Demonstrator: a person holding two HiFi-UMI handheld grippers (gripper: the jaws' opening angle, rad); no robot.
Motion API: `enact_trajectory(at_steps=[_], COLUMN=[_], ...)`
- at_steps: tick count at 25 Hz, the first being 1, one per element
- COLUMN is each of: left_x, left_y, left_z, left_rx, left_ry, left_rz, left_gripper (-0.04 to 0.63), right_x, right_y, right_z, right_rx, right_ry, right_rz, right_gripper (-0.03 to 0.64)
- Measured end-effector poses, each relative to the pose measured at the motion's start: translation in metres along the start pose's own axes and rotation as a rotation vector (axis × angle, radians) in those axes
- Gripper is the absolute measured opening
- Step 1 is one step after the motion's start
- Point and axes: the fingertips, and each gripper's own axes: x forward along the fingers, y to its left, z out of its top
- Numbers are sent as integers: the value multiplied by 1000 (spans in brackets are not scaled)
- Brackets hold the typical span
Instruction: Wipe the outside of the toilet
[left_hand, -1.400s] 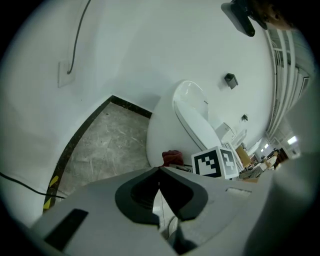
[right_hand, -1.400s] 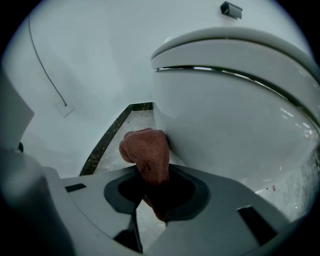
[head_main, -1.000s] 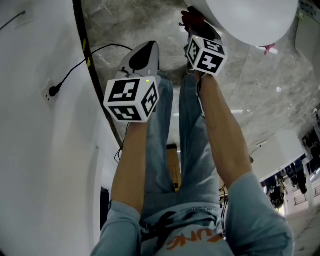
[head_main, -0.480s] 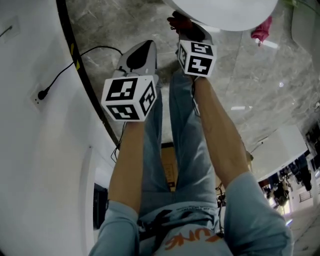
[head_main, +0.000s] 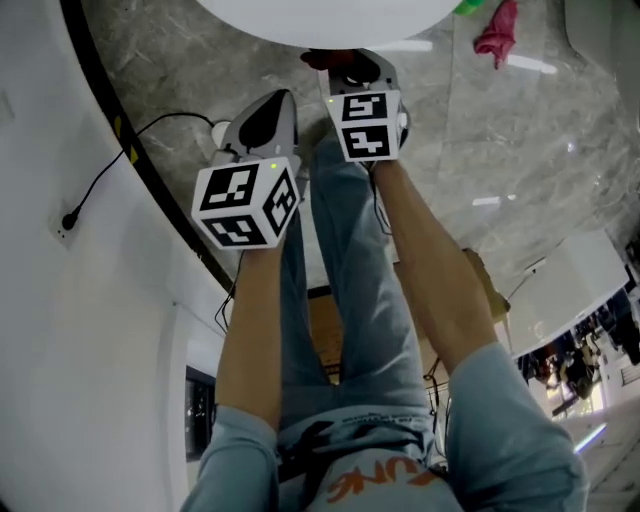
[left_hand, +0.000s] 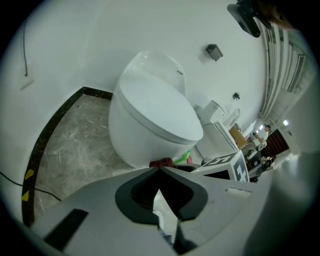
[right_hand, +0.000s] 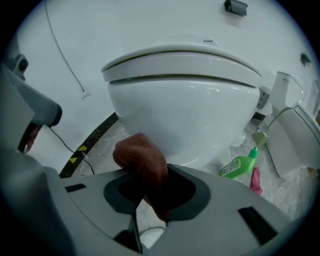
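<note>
The white toilet (head_main: 330, 18) fills the top of the head view, its lid down (right_hand: 185, 62). My right gripper (head_main: 345, 68) is shut on a red-brown cloth (right_hand: 142, 159), and the cloth (head_main: 325, 57) sits just under the front edge of the bowl. I cannot tell whether it touches the bowl (right_hand: 190, 107). To the left and further back from the toilet (left_hand: 150, 120), my left gripper (head_main: 262, 118) is held with its jaws shut and nothing in them. From the left gripper view the cloth (left_hand: 161, 163) shows beyond its tips.
A green bottle (right_hand: 239, 165) and a pink rag (right_hand: 256, 180) lie on the marble floor right of the bowl, beside a white fixture (right_hand: 295, 140). At the left, a black cable (head_main: 150, 125) runs from a wall socket (head_main: 68, 222), and a dark baseboard (head_main: 130, 150) edges the wall.
The toilet has slid left and wider across the top of the head view. Both grippers have drifted left, the right one carrying the cloth along under the bowl's front edge.
</note>
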Motion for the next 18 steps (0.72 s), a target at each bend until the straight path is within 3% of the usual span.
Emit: enact_trajectory(at_steps=[4, 13, 18], left_x=[19, 48, 59], left_y=[-23, -59, -93], left_z=[0, -6, -6], left_rx=[25, 31, 16], left_ry=[31, 54, 47], left_rz=[-2, 10, -19], left_gripper=[-3, -3, -3], right_x=[-2, -2, 7], right_y=[-26, -97, -132], right_z=[-7, -16, -16], right_rx=[-102, -83, -138], right_ry=[4, 19, 48], right_rz=[17, -17, -20], right_gripper=[100, 100, 100])
